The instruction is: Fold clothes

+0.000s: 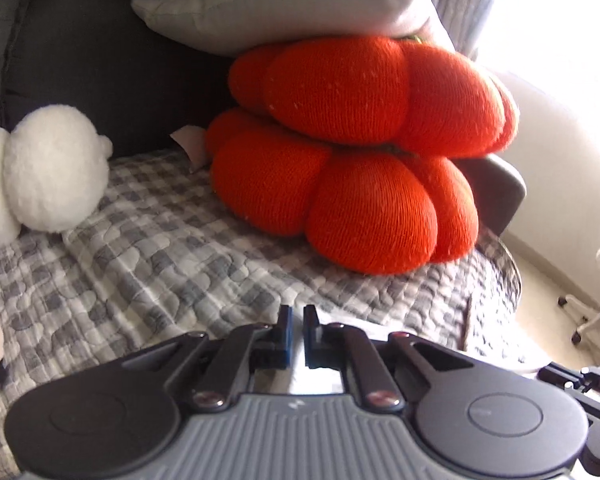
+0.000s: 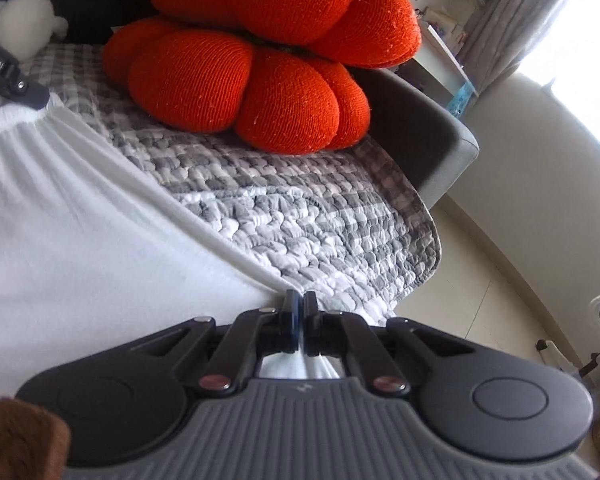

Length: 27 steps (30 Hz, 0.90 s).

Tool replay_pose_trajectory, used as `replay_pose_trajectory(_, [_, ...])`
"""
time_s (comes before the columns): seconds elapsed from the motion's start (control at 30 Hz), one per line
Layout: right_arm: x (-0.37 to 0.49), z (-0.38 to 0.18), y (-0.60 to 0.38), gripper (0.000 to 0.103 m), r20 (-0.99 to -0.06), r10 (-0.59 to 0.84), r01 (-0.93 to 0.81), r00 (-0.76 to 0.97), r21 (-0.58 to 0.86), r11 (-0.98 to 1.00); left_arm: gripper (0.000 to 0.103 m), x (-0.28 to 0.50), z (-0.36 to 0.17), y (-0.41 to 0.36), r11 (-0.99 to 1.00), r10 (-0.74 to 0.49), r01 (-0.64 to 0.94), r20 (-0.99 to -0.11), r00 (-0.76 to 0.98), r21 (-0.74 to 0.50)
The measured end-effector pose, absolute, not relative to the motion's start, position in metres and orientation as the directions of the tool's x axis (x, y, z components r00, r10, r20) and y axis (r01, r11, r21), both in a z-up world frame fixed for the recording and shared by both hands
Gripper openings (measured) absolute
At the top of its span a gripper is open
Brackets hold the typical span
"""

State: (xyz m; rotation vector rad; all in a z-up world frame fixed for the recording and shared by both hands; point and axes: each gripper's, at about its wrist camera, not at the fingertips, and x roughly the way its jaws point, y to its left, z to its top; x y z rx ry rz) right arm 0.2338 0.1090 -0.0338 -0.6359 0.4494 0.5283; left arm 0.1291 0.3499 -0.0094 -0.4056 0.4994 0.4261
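The right gripper (image 2: 299,300) had its fingers pinched tight on the white garment (image 2: 80,216), cloth fanning out taut to the left of the fingertips across the checked quilt (image 2: 300,208). At the far corner the left gripper (image 1: 297,312) was nearly closed, white cloth showing just behind its fingers, apparently nipped between them. Ahead of both sets of fingers sat two stacked orange cushions (image 1: 360,152), a white plush toy (image 1: 48,168) off to their left.

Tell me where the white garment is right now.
In the right wrist view the white garment fills the left half, spread over the checked blanket in front of the orange cushions, its near edge pinched in the right gripper.
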Motion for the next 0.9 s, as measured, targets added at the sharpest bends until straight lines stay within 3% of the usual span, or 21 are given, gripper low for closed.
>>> replay_pose_trajectory(0.1, [0.237,-0.030,0.111,0.000,-0.527,0.283,-0.545,0.802,-0.448,0.709,0.020,0.126,-0.008,0.357,0.815,0.275,-0.496,-0.554,0.786,-0.298])
replay_pose_trajectory(0.13, [0.236,-0.030,0.112,0.001,-0.525,0.268,-0.534,0.808,-0.461,0.709,0.030,0.124,-0.008,0.361,0.802,0.275,-0.508,-0.561,0.781,-0.313])
replay_pose_trajectory(0.2, [0.224,-0.023,0.104,0.006,-0.494,0.254,-0.502,0.832,-0.476,0.722,0.032,0.118,-0.008,0.370,0.779,0.267,-0.522,-0.570,0.777,-0.347])
replay_pose_trajectory(0.23, [0.219,-0.017,0.096,0.017,-0.491,0.258,-0.497,0.832,-0.453,0.740,0.032,0.115,-0.007,0.373,0.768,0.259,-0.525,-0.572,0.778,-0.367])
replay_pose_trajectory(0.33, [0.206,0.004,0.061,0.066,-0.532,0.304,-0.509,0.790,-0.295,0.808,0.033,0.103,-0.002,0.385,0.726,0.245,-0.538,-0.570,0.784,-0.428])
replay_pose_trajectory(0.53, [0.158,0.043,0.005,0.068,-0.580,0.383,-0.514,0.720,-0.074,0.855,0.034,0.066,0.011,0.393,0.672,0.204,-0.532,-0.562,0.802,-0.515])
replay_pose_trajectory(0.63, [0.129,0.056,-0.017,0.068,-0.574,0.417,-0.499,0.705,0.016,0.867,0.038,0.048,0.015,0.390,0.700,0.182,-0.521,-0.583,0.791,-0.488])
replay_pose_trajectory(0.9, [0.075,0.050,-0.047,0.068,-0.573,0.515,-0.487,0.637,0.218,0.846,0.045,-0.002,0.006,0.374,0.649,0.128,-0.598,-0.707,0.696,-0.471])
